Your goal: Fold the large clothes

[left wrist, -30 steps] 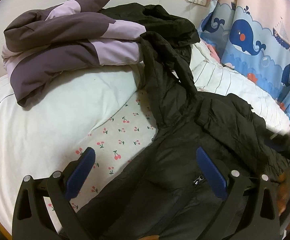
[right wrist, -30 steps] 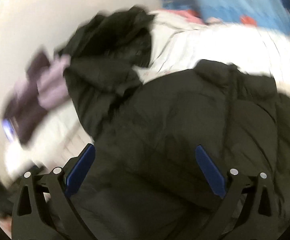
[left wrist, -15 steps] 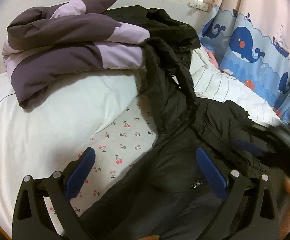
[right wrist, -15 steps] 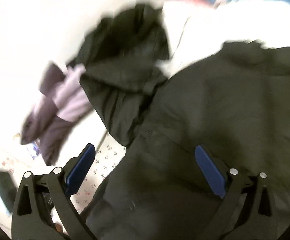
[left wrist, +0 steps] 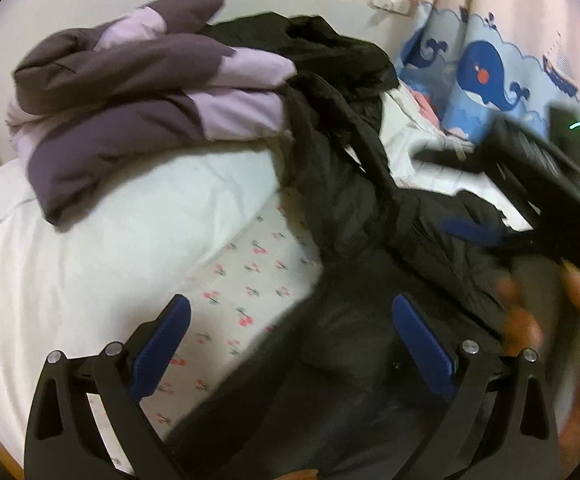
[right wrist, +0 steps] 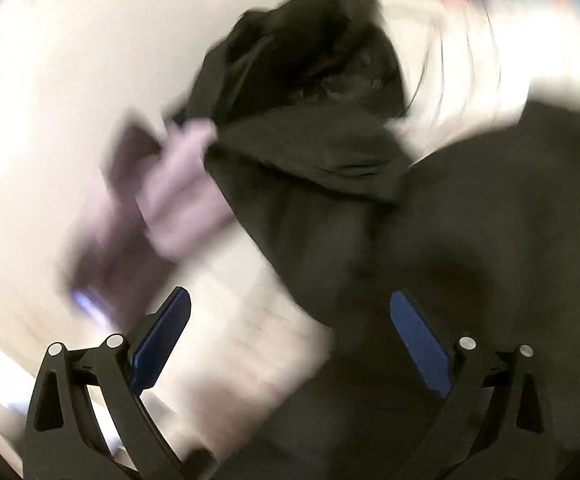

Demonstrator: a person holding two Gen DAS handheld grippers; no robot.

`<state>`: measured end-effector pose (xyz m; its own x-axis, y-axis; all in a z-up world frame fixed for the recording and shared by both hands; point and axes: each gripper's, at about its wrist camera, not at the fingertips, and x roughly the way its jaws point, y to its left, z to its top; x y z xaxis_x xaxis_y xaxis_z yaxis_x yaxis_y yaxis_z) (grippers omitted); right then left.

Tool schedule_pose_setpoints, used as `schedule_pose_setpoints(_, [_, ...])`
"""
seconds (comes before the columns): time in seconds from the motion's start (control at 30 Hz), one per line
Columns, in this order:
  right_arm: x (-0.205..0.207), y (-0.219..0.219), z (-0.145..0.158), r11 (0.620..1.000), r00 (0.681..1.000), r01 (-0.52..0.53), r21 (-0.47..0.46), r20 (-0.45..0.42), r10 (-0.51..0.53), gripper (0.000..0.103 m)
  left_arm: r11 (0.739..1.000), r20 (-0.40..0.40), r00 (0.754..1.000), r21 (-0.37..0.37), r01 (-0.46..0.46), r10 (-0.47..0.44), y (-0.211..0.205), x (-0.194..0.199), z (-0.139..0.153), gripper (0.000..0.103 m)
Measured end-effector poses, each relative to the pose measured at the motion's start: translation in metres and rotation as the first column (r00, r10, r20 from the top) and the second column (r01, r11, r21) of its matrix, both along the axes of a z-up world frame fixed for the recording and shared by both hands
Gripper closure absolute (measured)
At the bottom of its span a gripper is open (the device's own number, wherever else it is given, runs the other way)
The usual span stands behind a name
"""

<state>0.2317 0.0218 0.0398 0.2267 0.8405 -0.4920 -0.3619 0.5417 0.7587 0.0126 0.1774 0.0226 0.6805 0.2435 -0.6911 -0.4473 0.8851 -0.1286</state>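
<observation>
While both jaws gape wide and empty, the left gripper and right gripper hover over one black coat on the bed; one purple jacket lies at the far edge.

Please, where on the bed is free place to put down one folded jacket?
Free: the white duvet left of the black jacket and below the purple jacket, plus the bordering cherry sheet. Crowded: the right side, under the black jacket, the right gripper and a hand.
</observation>
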Motion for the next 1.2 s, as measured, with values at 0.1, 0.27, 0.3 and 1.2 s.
schedule_pose_setpoints(0.1, [0.038, 0.014, -0.041, 0.967, 0.971, 0.123, 0.224, -0.229, -0.071, 0.007, 0.999, 0.011, 0.999, 0.000, -0.042, 0.042, 0.014, -0.006, 0.005, 0.006])
schedule_pose_setpoints(0.27, [0.075, 0.027, -0.066, 0.956, 0.943, 0.243, 0.163, -0.269, -0.194, 0.009, 0.998, 0.029, 0.997, 0.003, -0.066, 0.066, 0.025, -0.012, 0.012, 0.006])
schedule_pose_setpoints(0.3, [0.080, 0.026, -0.068, 0.952, 0.939, 0.265, 0.152, -0.263, -0.220, 0.011, 0.998, 0.033, 0.997, -0.002, -0.066, 0.066, 0.026, -0.012, 0.012, 0.006])
schedule_pose_setpoints(1.2, [0.002, 0.009, -0.024, 0.747, 0.912, 0.076, -0.661, 0.349, 0.215, 0.006, 0.997, 0.019, 0.999, -0.071, -0.033, 0.034, 0.016, -0.007, 0.003, 0.006])
